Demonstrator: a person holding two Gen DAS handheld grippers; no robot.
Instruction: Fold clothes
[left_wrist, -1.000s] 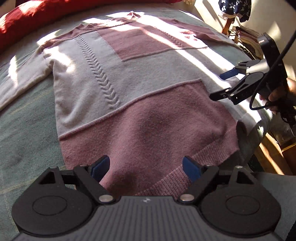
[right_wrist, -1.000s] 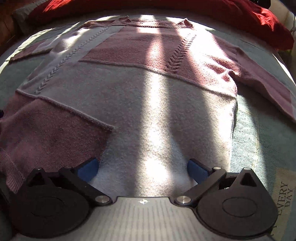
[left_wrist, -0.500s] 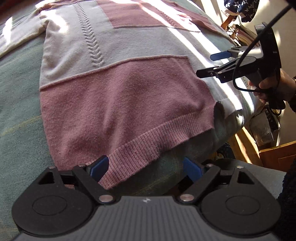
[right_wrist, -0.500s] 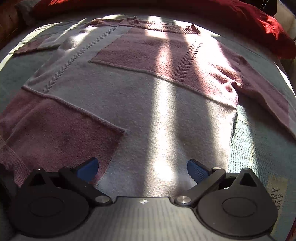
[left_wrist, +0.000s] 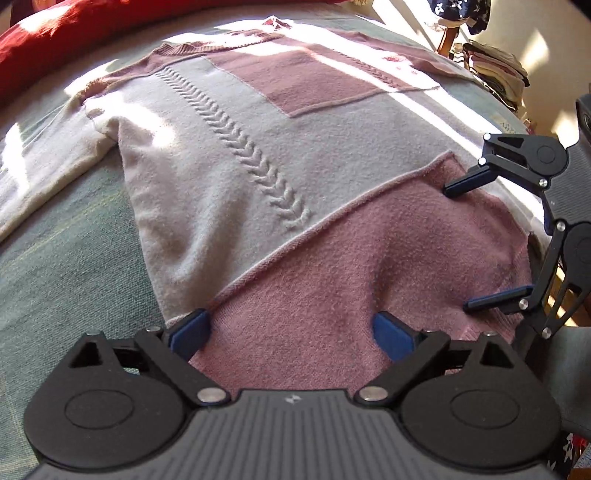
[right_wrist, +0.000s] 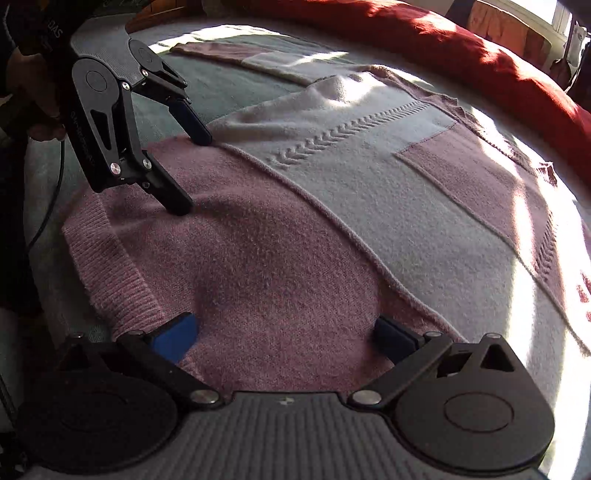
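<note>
A bed with a pale green cover (left_wrist: 55, 258) carries everything here, with a long red cushion (right_wrist: 443, 40) along its far edge. Spread flat on the cover lies the task's thing, a soft knitted sweater in pink and cream patches (left_wrist: 295, 177), neckline toward the cushion, ribbed hem (right_wrist: 110, 280) toward the person.

The left hand-held gripper (left_wrist: 291, 332) stands over the pink patch at the sweater's lower left side, its jaws opening wide with only flat cloth beneath and nothing pinched. The right hand-held gripper (right_wrist: 284, 336) has its jaws spread over the same patch near the hem, holding nothing.

Both look set to take the bottom corners. For a clean fold, each should slide outward to the hem's very corner and catch both layers of knit; the wool is thick and springy, so a shallow bite may slip. Whether the left fingertips (right_wrist: 199, 136) already press the cloth is hard to tell.
</note>
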